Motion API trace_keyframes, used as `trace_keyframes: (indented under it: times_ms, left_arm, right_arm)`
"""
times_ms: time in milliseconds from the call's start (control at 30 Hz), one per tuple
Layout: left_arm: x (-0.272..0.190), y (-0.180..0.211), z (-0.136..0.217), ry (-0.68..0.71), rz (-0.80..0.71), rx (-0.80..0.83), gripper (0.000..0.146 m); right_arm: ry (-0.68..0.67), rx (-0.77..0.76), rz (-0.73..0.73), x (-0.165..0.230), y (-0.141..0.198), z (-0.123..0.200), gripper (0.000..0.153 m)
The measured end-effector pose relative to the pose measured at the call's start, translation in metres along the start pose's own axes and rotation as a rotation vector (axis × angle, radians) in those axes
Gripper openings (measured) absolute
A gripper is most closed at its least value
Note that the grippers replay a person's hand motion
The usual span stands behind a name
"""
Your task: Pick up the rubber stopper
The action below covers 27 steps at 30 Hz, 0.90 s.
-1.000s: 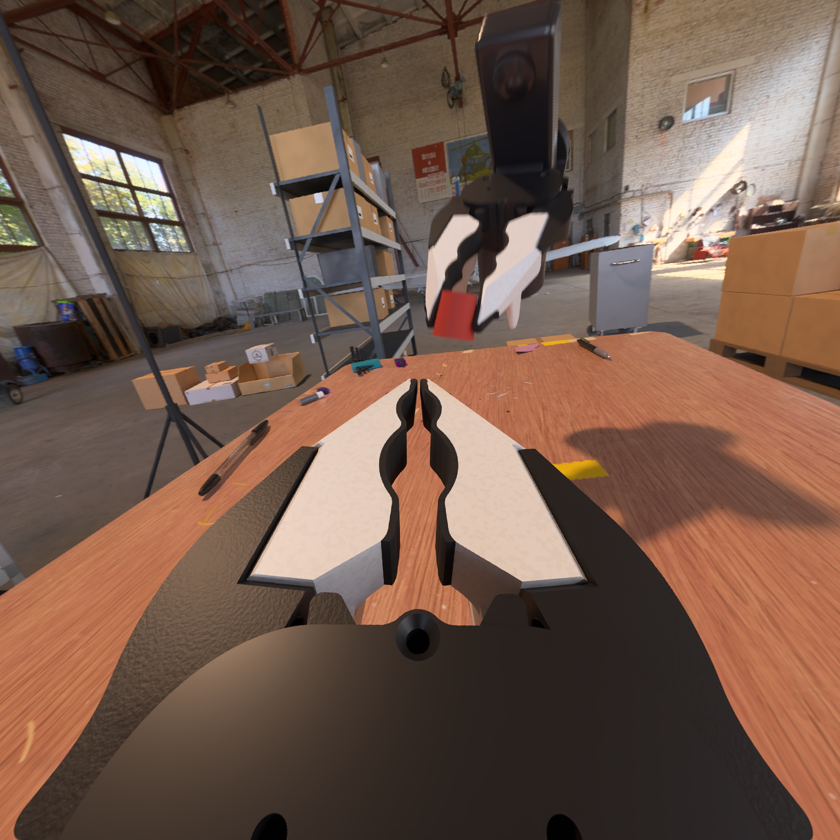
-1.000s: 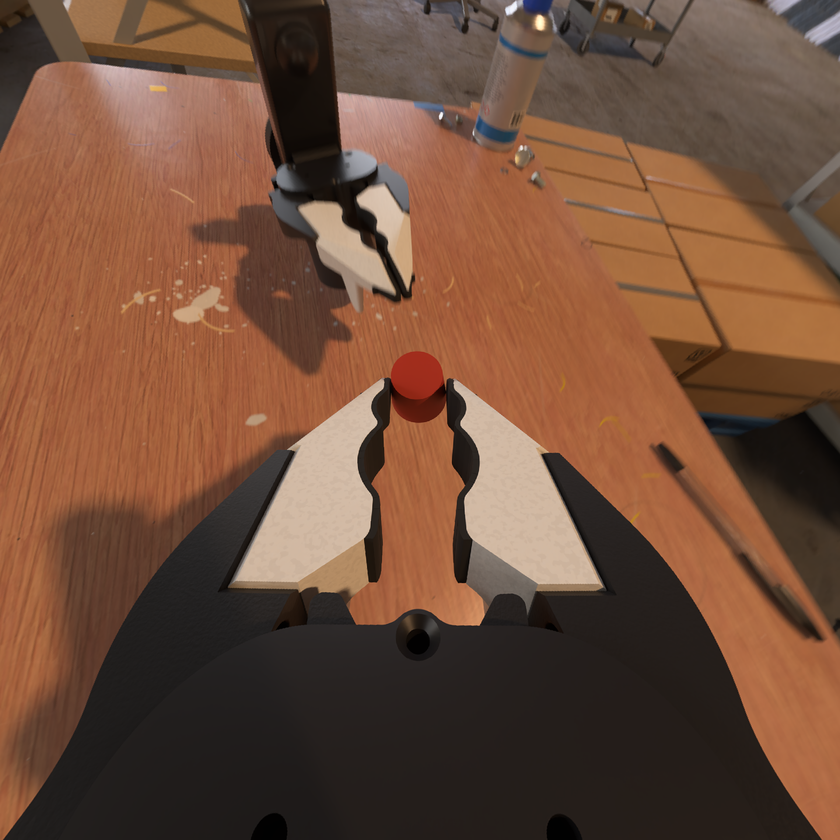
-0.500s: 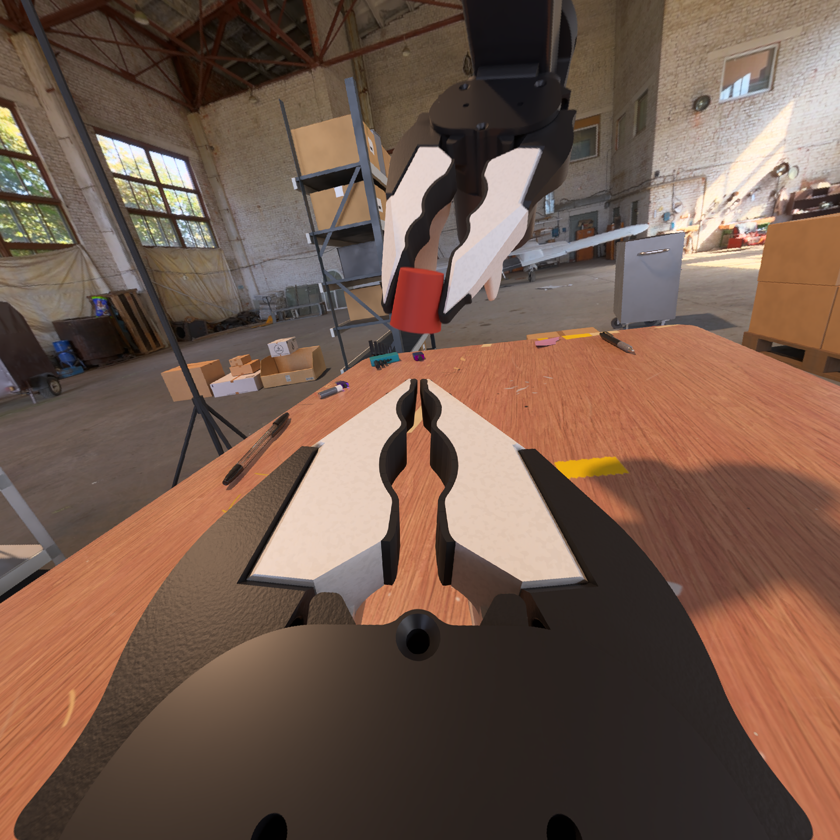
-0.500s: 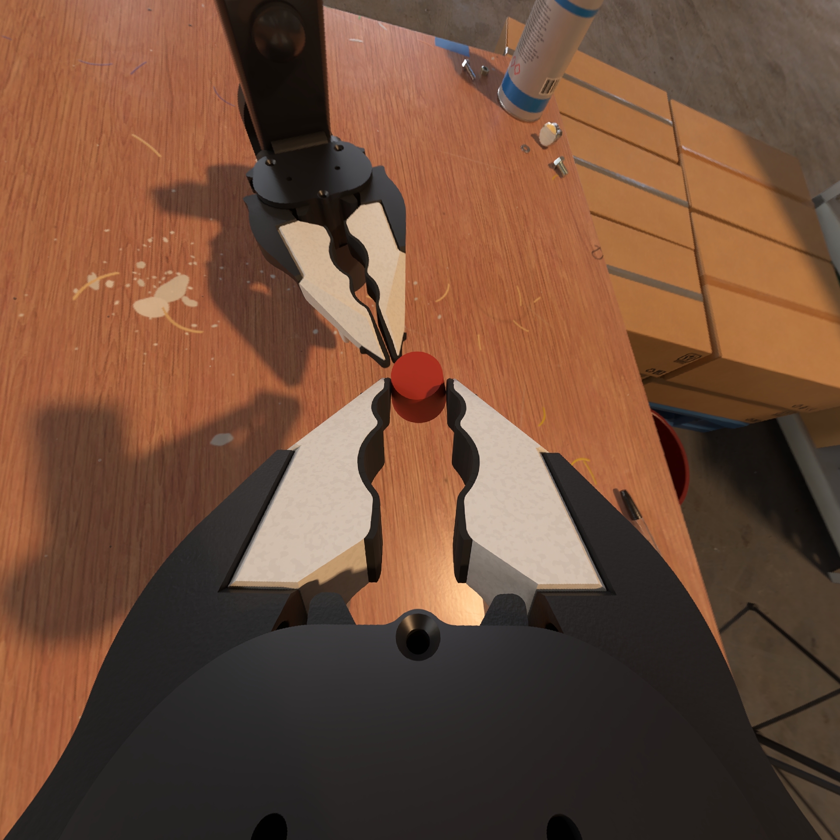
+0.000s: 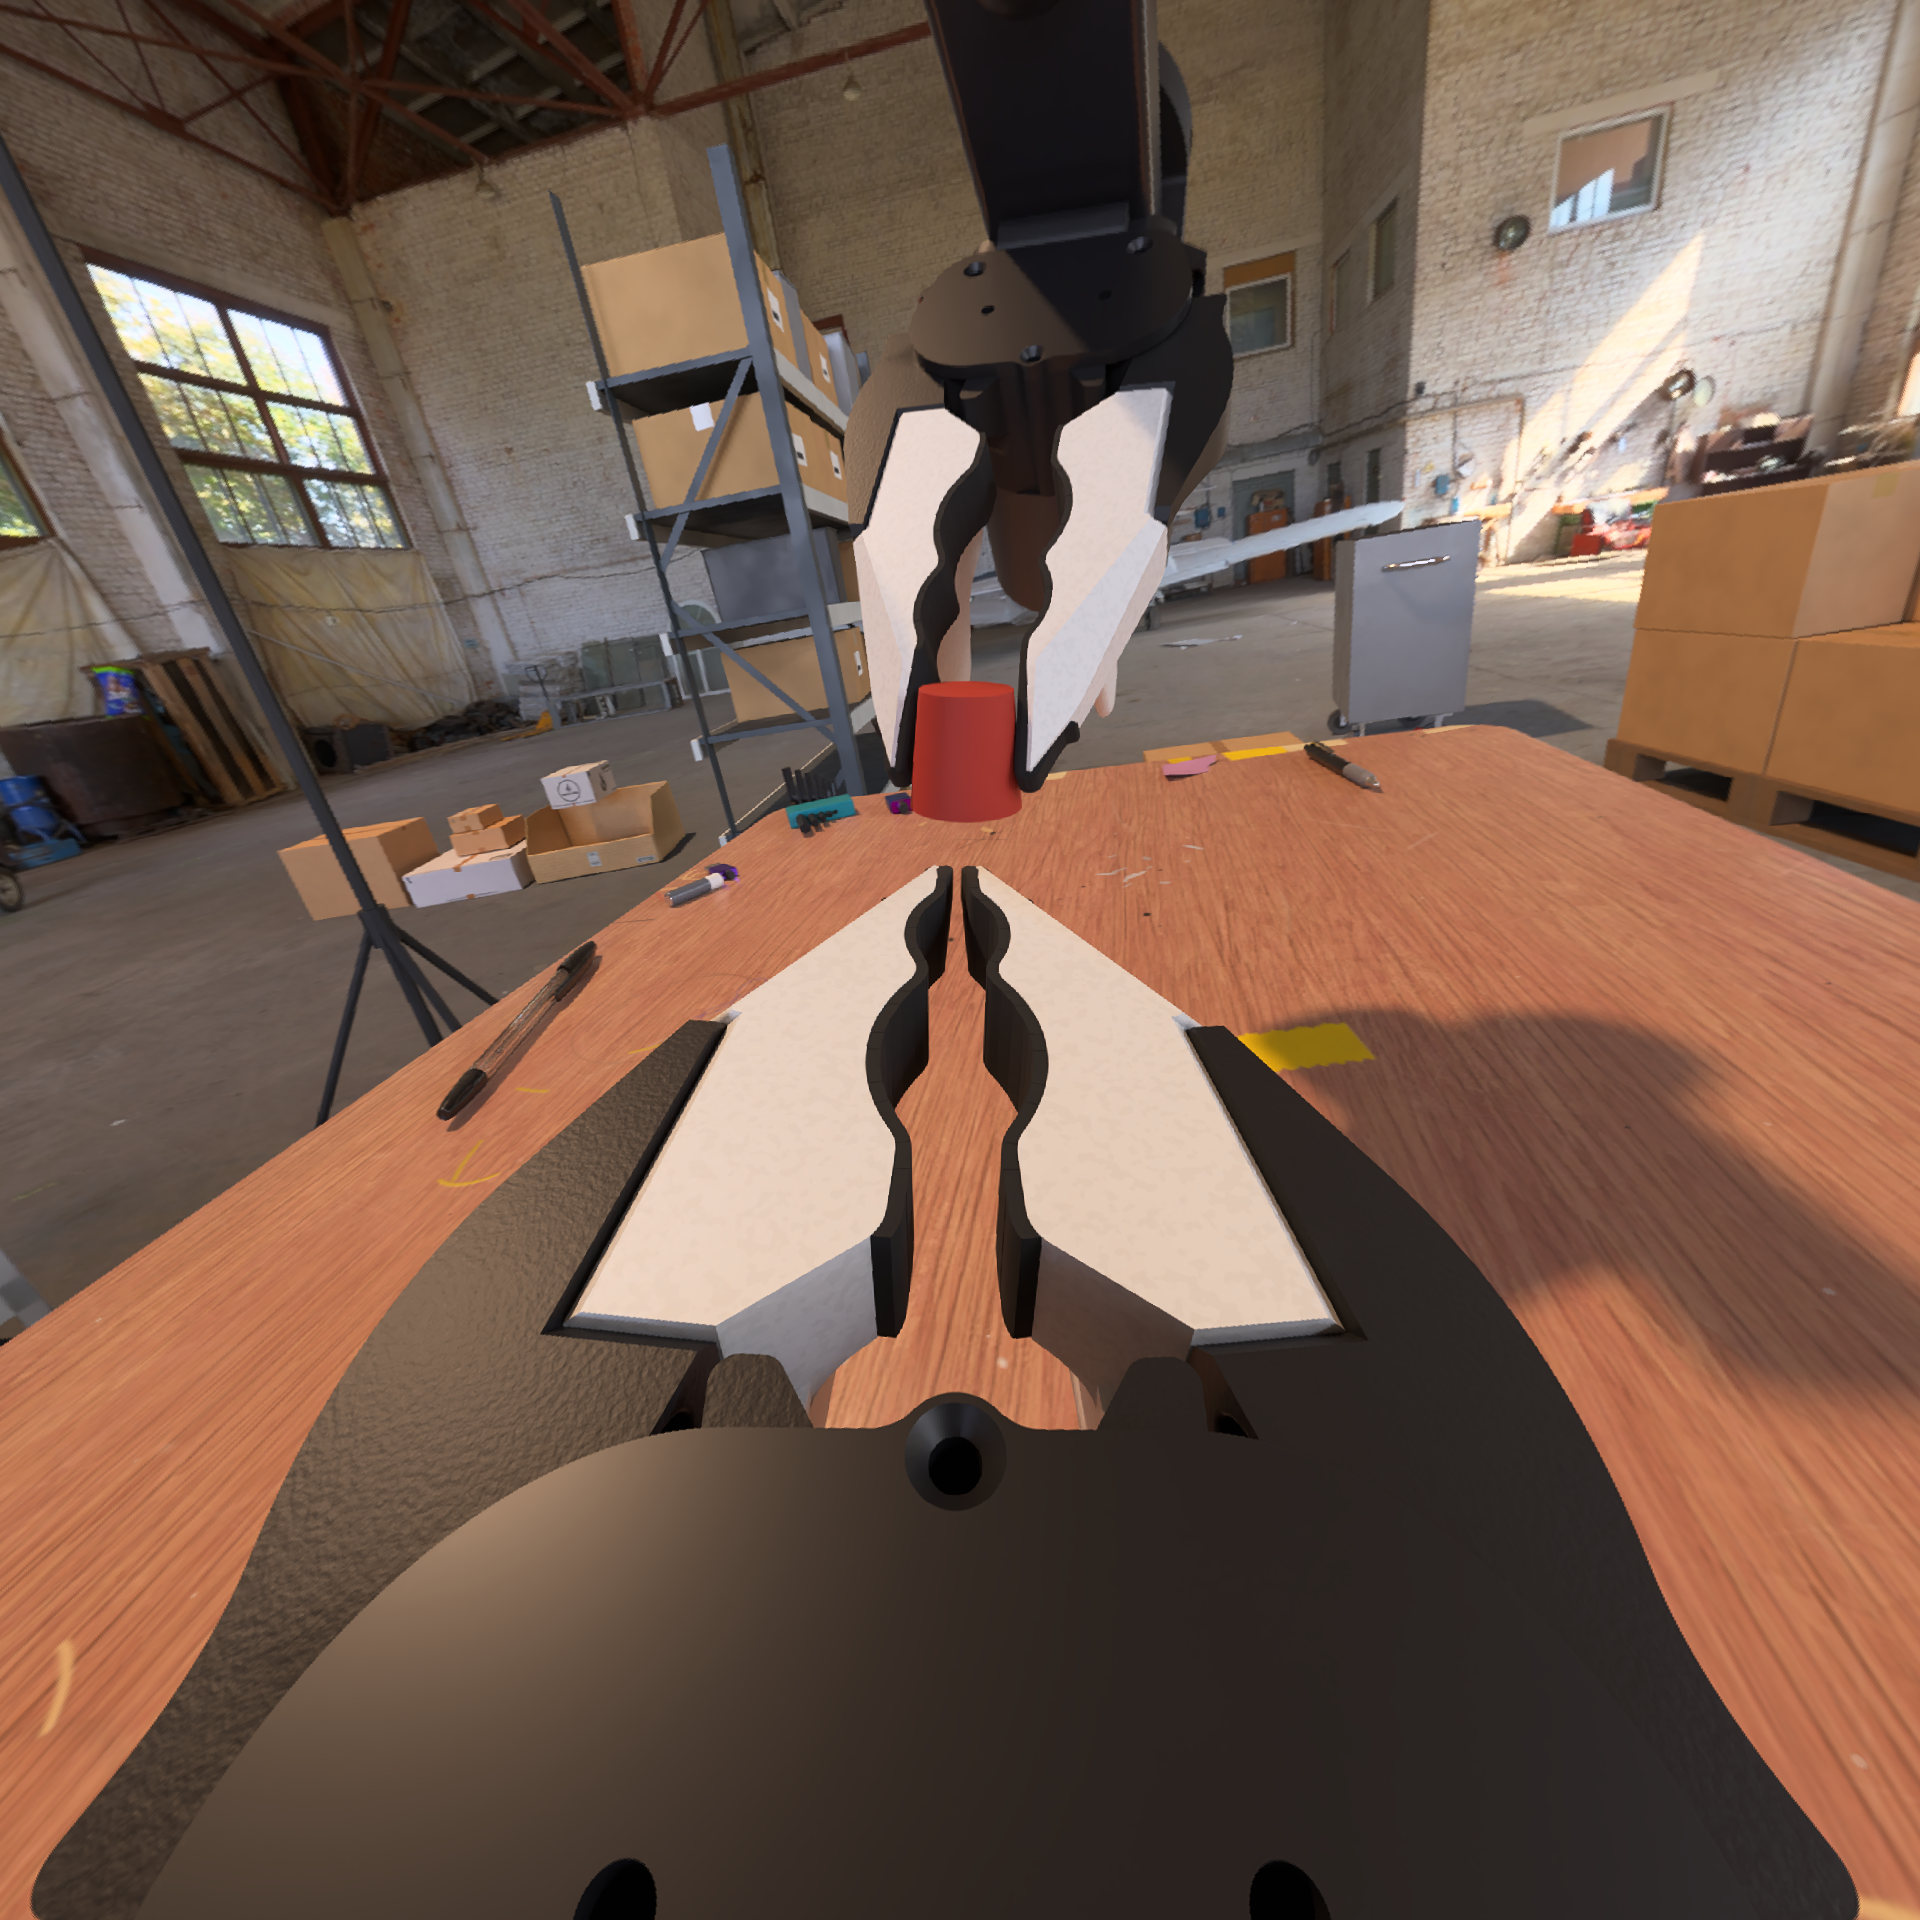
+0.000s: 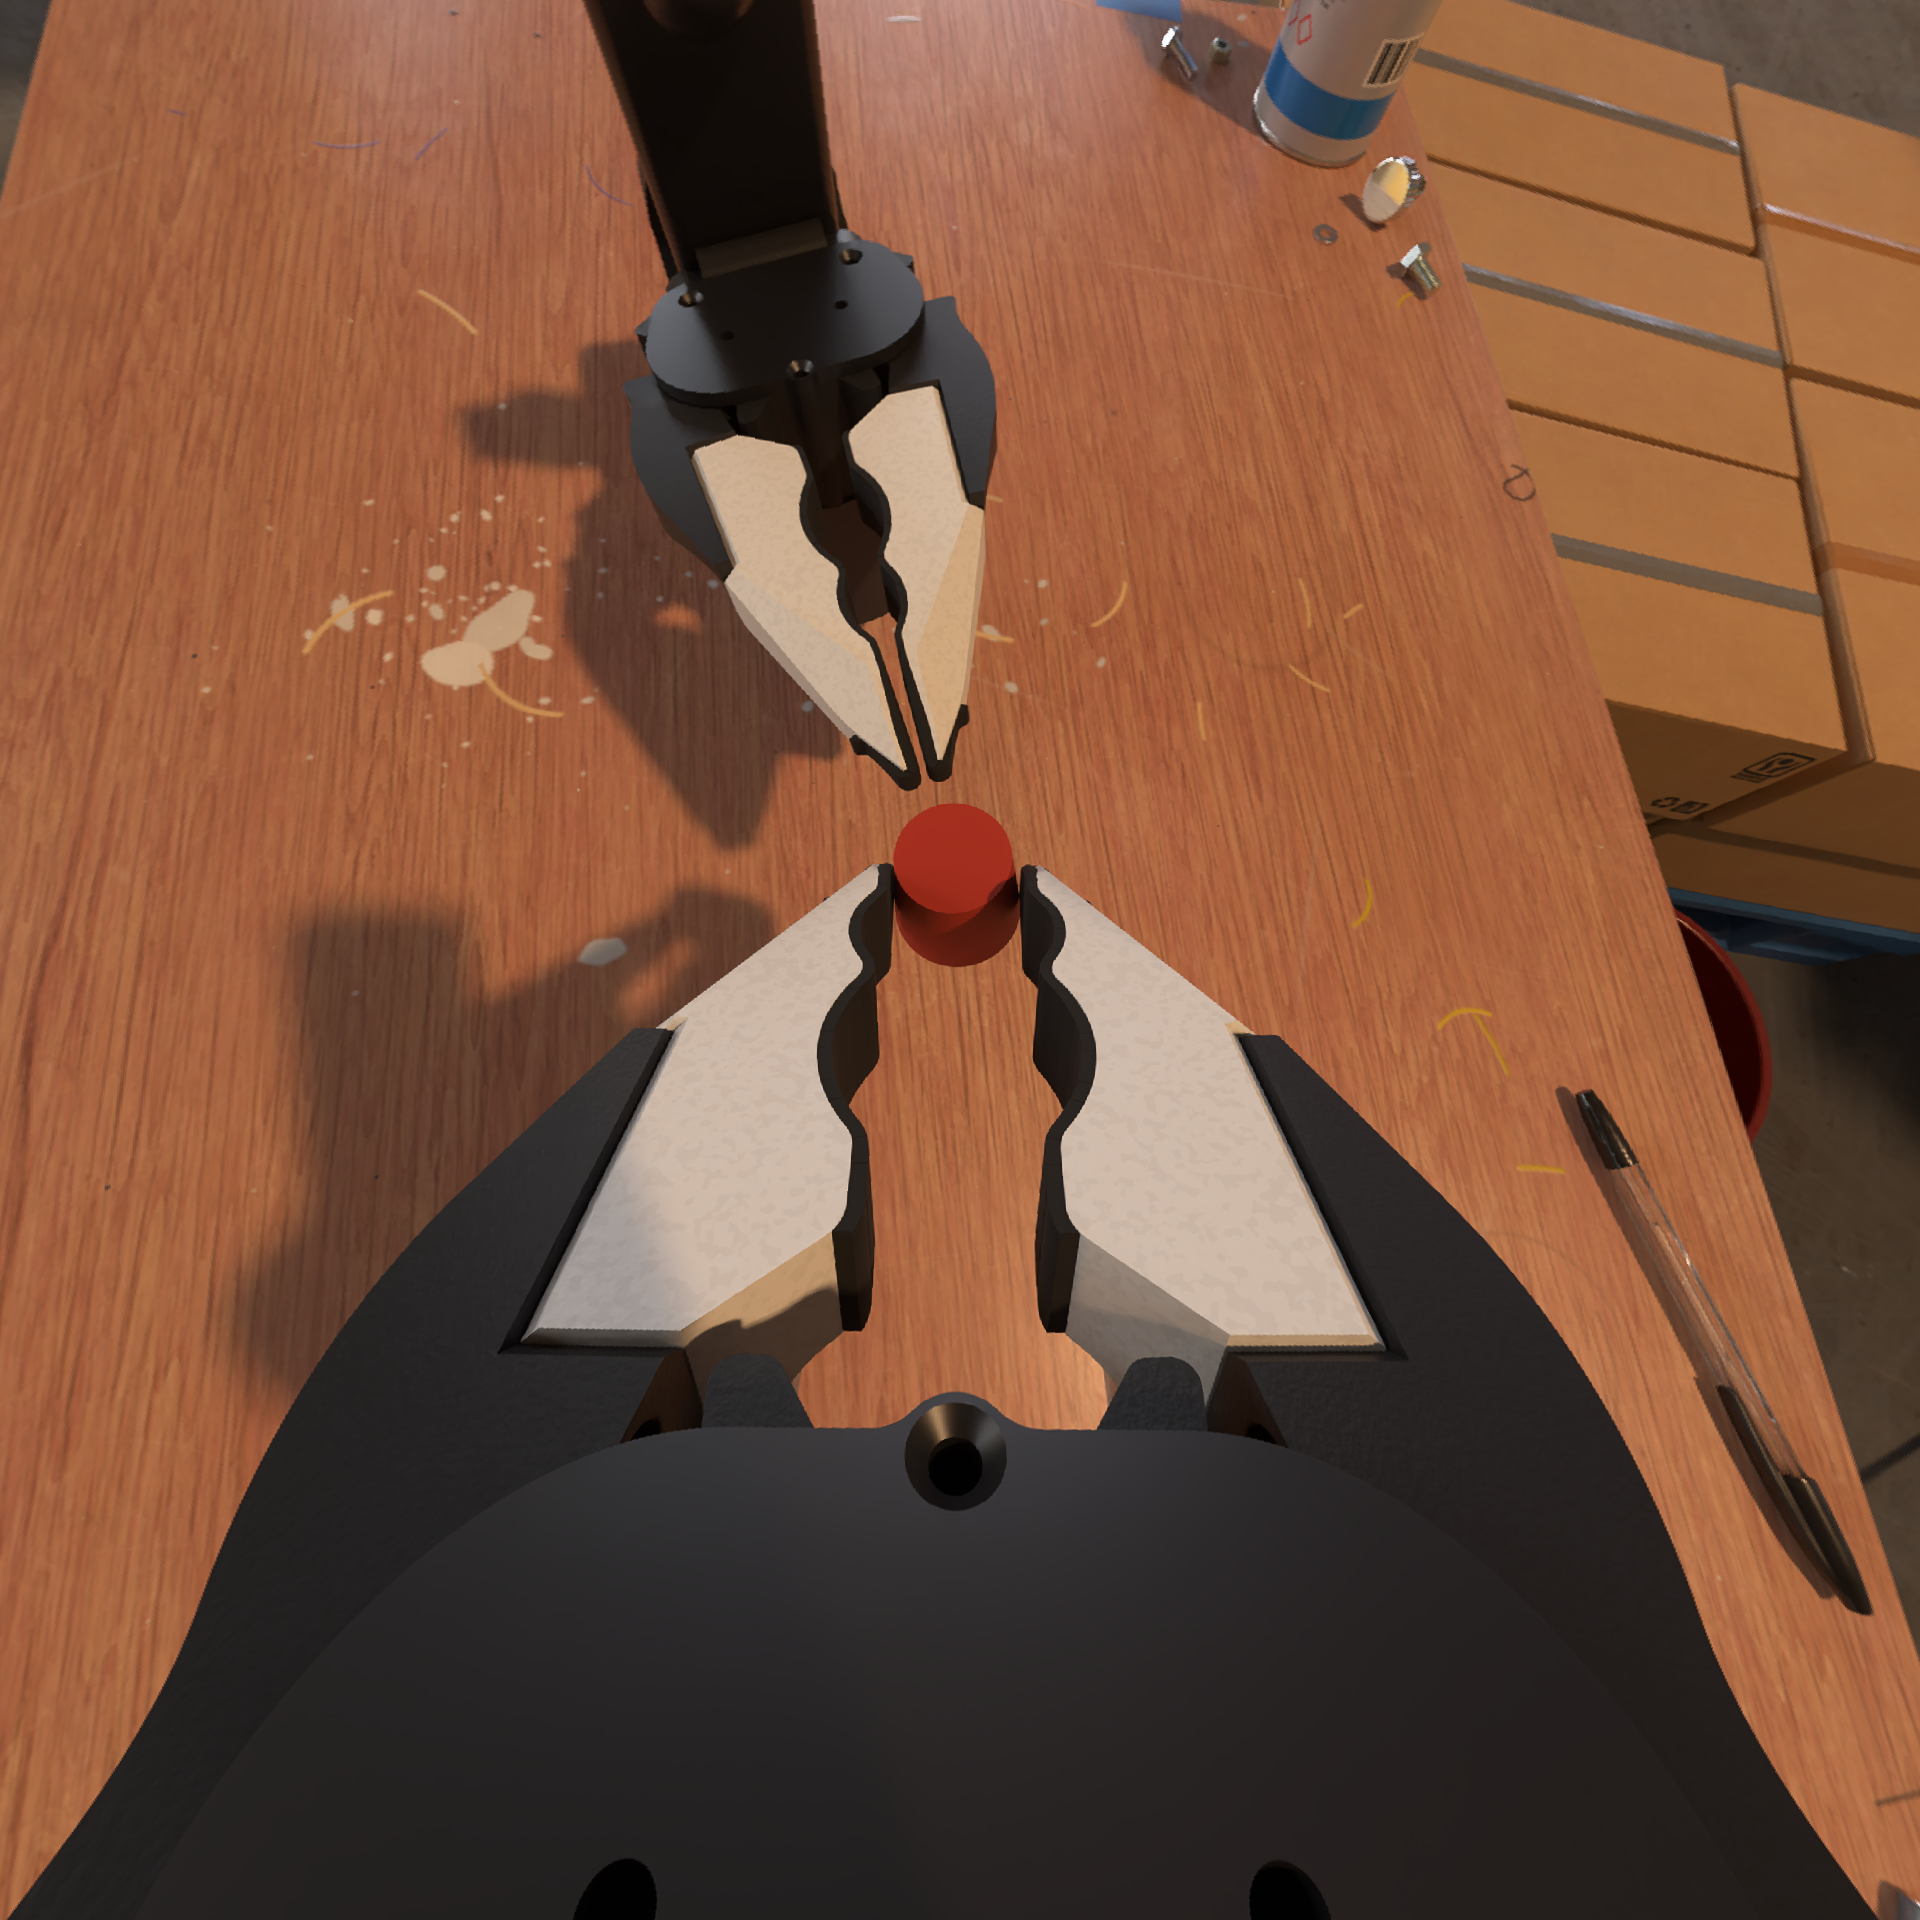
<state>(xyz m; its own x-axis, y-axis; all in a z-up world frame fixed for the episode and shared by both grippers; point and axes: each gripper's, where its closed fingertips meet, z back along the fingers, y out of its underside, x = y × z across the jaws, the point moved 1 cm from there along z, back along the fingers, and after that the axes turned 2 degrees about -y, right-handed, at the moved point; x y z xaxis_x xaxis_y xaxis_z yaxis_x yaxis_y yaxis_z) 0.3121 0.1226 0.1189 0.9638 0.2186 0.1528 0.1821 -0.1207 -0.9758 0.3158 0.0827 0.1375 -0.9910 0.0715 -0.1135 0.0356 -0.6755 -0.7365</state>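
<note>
The red rubber stopper (image 6: 953, 862) is pinched between the fingertips of my right gripper (image 6: 956, 883), which is shut on it and points down over the wooden table (image 6: 260, 312). In the left wrist view the stopper (image 5: 964, 753) hangs wide end down in the right gripper (image 5: 966, 769), just above the table (image 5: 1558, 1195). My left gripper (image 5: 954, 878) is shut and empty, low over the table, tips aimed at the stopper. In the right wrist view the left gripper (image 6: 920, 774) stops a short gap from the stopper.
A pen (image 5: 520, 1023), a marker (image 5: 701, 888) and yellow tape (image 5: 1304, 1044) lie on the table. A bottle (image 6: 1335, 78), a bottle cap (image 6: 1392, 189), a bolt (image 6: 1418, 270) and a pen (image 6: 1714, 1340) sit near the right edge. Cardboard boxes (image 6: 1662, 364) stand beyond it.
The right gripper has brought the stopper closer to the left gripper, so it sits lower and more central in the left wrist view. Both grips are unchanged.
</note>
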Motion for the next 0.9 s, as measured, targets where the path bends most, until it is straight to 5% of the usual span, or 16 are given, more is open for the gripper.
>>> trace_keyframes:
  times_ms: [900]
  left_arm:
    - [-0.0041, -0.0023, 0.0005, 0.052, 0.044, -0.021, 0.001]
  right_arm:
    - [-0.022, 0.019, 0.043, 0.0063, 0.0014, -0.0024, 0.024]
